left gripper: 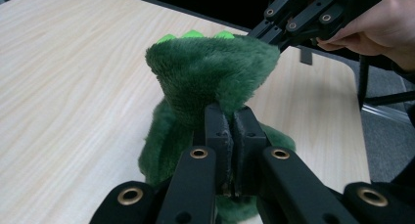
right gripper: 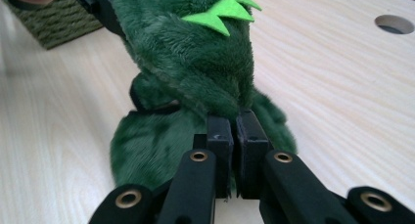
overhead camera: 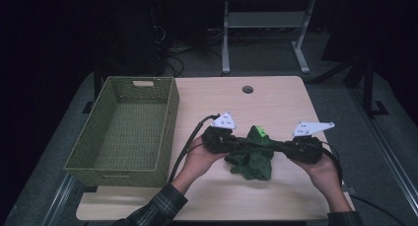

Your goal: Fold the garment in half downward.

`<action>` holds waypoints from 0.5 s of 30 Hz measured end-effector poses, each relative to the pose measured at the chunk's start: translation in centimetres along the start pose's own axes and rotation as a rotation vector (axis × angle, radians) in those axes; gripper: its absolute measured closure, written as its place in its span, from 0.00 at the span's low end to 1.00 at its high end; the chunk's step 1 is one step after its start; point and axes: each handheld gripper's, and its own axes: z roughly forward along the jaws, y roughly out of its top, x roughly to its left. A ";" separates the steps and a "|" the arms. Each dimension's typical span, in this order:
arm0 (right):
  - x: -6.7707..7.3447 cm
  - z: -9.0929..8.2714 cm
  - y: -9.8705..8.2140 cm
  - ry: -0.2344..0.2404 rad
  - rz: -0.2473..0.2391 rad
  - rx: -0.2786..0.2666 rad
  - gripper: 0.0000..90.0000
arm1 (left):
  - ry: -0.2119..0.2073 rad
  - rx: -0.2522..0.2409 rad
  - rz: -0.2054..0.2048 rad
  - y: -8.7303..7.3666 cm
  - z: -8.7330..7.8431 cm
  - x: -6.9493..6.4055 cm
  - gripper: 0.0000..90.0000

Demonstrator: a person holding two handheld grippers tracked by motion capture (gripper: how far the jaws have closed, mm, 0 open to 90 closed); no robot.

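— So, going from the left: a woven green basket (overhead camera: 123, 132) sits at the table's (overhead camera: 276, 102) nine o'clock side, nothing in it. What's being worked?

— A green plush dinosaur (overhead camera: 254, 157) with bright green felt spikes (right gripper: 222, 11), just below the table's centre, toward six o'clock. It's strung between the two tools and sags onto the wood between them.

— How is the left gripper (left gripper: 230, 131) set?

— Its jaws are pinched tight together on a fold of the toy's fur; at nine o'clock of the dinosaur in the high view.

— And the right gripper (right gripper: 234, 128)?

— Same thing: jaws squeezed onto a tuft of plush, at three o'clock of the toy. A cable hole (overhead camera: 247, 89) lies at twelve o'clock, well apart.

— How would you expect it to handle?

— Light and floppy, I'd judge. The pile gives under the pads, so a shallow nip could slide off the fur. It won't break, but it droops, so the unsupported middle will hang.

— Best place to hold?

— Probably deep on a thick fold or a limb, not on the thin felt spikes, which might tear or bend.
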 end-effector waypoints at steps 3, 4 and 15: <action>0.6 0.0 -0.7 0.016 0.003 0.009 0.96 | -0.025 0.002 -0.006 -0.9 0.0 -0.3 0.96; 0.8 0.0 -1.0 0.024 0.000 0.010 0.96 | -0.030 0.003 -0.005 -1.2 0.0 -0.5 0.96; 2.8 0.0 -3.6 0.061 -0.002 0.051 0.96 | -0.098 0.063 0.004 -4.2 1.3 -2.3 0.96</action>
